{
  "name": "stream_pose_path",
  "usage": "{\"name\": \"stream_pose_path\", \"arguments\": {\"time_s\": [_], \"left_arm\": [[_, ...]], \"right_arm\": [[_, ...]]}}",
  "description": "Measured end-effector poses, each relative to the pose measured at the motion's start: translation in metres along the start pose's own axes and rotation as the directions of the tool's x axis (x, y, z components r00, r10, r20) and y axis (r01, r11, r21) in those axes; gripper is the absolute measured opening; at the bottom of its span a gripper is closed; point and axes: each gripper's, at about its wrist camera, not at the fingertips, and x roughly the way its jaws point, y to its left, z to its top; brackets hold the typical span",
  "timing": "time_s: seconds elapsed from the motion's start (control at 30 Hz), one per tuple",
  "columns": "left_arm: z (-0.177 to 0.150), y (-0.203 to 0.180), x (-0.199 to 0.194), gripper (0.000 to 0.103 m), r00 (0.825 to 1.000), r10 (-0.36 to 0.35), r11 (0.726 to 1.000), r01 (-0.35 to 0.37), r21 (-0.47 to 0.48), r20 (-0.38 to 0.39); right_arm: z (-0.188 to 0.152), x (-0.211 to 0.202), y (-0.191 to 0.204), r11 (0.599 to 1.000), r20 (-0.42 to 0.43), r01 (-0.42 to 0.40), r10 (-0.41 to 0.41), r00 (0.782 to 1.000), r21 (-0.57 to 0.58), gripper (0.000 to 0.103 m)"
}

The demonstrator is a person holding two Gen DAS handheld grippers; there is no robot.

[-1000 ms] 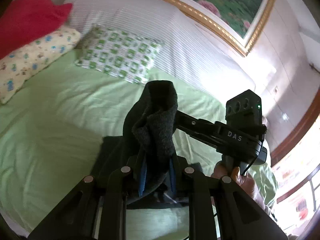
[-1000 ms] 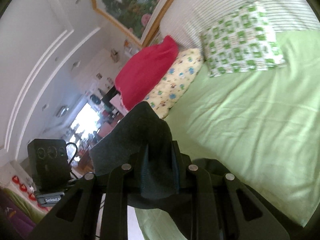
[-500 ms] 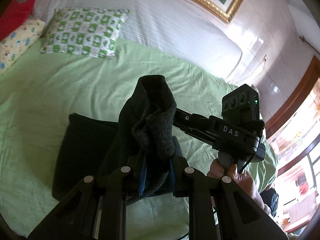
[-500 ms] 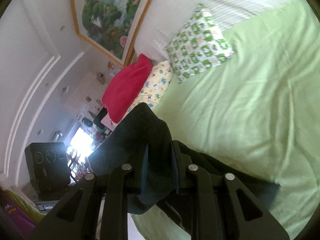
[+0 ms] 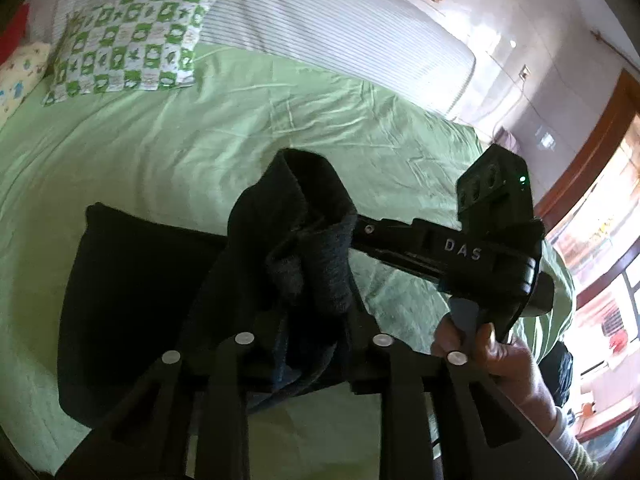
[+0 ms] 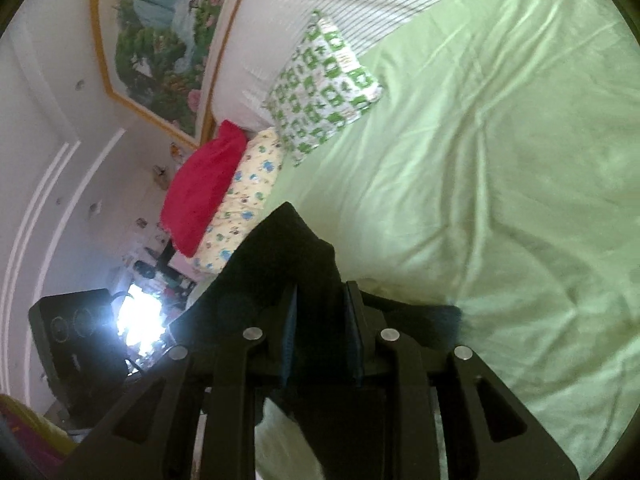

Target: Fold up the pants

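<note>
Dark grey pants [image 5: 132, 300] lie partly on the green bedsheet [image 5: 248, 128], one end lifted. My left gripper [image 5: 312, 320] is shut on a bunched fold of the pants, which sticks up between its fingers. My right gripper [image 6: 320, 320] is shut on another part of the pants [image 6: 288, 256]. In the left wrist view the right gripper's body [image 5: 480, 248] reaches in from the right, its tips hidden behind the raised cloth. The two grippers hold the cloth close together above the bed.
A green-and-white checked pillow [image 5: 128, 48], a yellow patterned pillow [image 6: 244, 200] and a red pillow [image 6: 204, 188] lie at the head of the bed. A striped white headboard cushion [image 5: 320, 20] runs behind them. The bed's right edge [image 5: 560, 280] is by a window.
Both grippers have carried the held end forward over the bed. More of the pants now lies flat on the sheet to the left. Both stay shut on the cloth.
</note>
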Motion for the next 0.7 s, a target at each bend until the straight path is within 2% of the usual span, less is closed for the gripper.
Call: {"name": "stream_pose_path", "arguments": {"time_s": [0.07, 0.1, 0.13, 0.17, 0.2, 0.4, 0.43, 0.5, 0.6, 0.7], "left_arm": [[-0.001, -0.002, 0.002, 0.04, 1.0, -0.018, 1.0, 0.018, 0.015, -0.001], [-0.002, -0.002, 0.002, 0.051, 0.999, -0.042, 0.999, 0.042, 0.016, -0.007], [-0.003, -0.002, 0.002, 0.053, 0.997, -0.071, 0.997, 0.071, 0.013, -0.013], [-0.005, -0.003, 0.001, 0.053, 0.997, -0.081, 0.997, 0.081, 0.016, -0.015], [-0.007, -0.005, 0.0, 0.055, 0.997, -0.081, 0.996, 0.082, 0.027, -0.014], [-0.016, -0.004, -0.014, 0.057, 0.993, -0.116, 0.992, 0.117, 0.037, -0.02], [-0.017, -0.002, -0.018, 0.058, 0.991, -0.129, 0.991, 0.13, 0.033, -0.018], [-0.016, 0.003, -0.027, 0.06, 0.989, -0.145, 0.989, 0.145, 0.021, -0.008], [-0.015, 0.014, -0.044, 0.066, 0.991, -0.133, 0.991, 0.133, 0.007, 0.03], [-0.013, 0.028, -0.057, 0.067, 0.992, -0.113, 0.993, 0.114, -0.017, 0.058]], "right_arm": [[-0.002, -0.01, -0.002, 1.0, 0.03, 0.024, -0.024, 0.999, 0.01, 0.027], [-0.003, -0.017, -0.002, 0.999, 0.045, 0.034, -0.035, 0.998, 0.014, 0.033], [-0.004, -0.022, -0.001, 0.998, 0.057, 0.054, -0.055, 0.997, 0.016, 0.039], [-0.004, -0.025, 0.0, 0.997, 0.066, 0.071, -0.072, 0.995, 0.018, 0.053], [-0.006, -0.03, 0.002, 0.996, 0.076, 0.092, -0.092, 0.993, 0.013, 0.06], [-0.02, -0.059, 0.012, 0.984, 0.129, 0.178, -0.177, 0.976, 0.011, 0.063], [-0.022, -0.063, 0.014, 0.981, 0.137, 0.195, -0.194, 0.971, 0.011, 0.065], [-0.026, -0.069, 0.017, 0.974, 0.149, 0.224, -0.224, 0.963, 0.018, 0.083], [-0.032, -0.076, 0.025, 0.968, 0.169, 0.252, -0.252, 0.953, 0.02, 0.086], [-0.037, -0.077, 0.034, 0.959, 0.173, 0.281, -0.281, 0.944, 0.019, 0.088]]}}
